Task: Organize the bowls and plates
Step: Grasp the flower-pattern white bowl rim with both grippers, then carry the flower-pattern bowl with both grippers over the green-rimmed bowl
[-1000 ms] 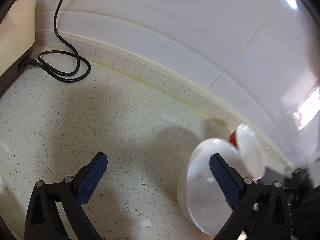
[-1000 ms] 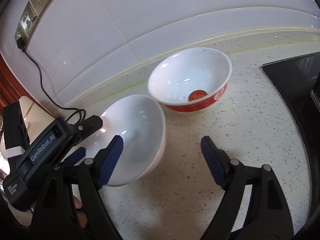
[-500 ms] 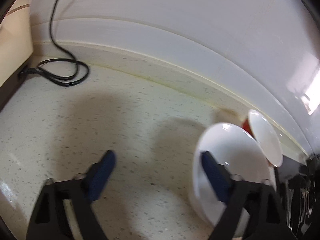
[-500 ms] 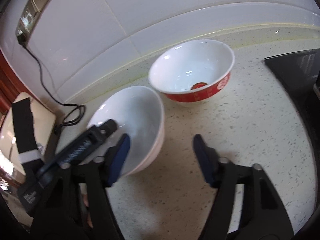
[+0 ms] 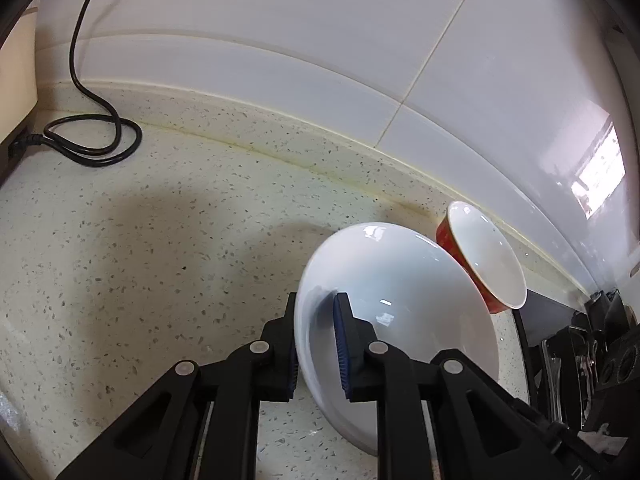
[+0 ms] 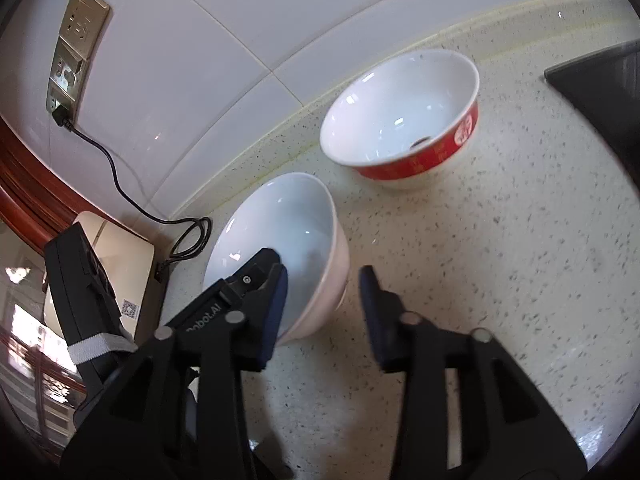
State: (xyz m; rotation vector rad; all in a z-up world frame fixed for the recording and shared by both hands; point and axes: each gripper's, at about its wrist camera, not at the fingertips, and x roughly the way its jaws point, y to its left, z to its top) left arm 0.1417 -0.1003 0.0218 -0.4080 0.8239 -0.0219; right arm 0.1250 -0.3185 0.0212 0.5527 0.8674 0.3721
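Left tool (image 5: 316,344) has just closed onto the near rim of the white bowl (image 5: 400,300) on the bench (image 5: 140,260); right tool (image 6: 324,308), narrowing but apart, straddles its right wall, so lifting looks imminent.

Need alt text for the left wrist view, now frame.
The left claw is shut on the rim of a plain white bowl on a speckled counter. A red-banded bowl sits behind it; a black cable coils far left.

Bright, glare on wall tiles (image 5: 280,20), fisheye-warped dark edges
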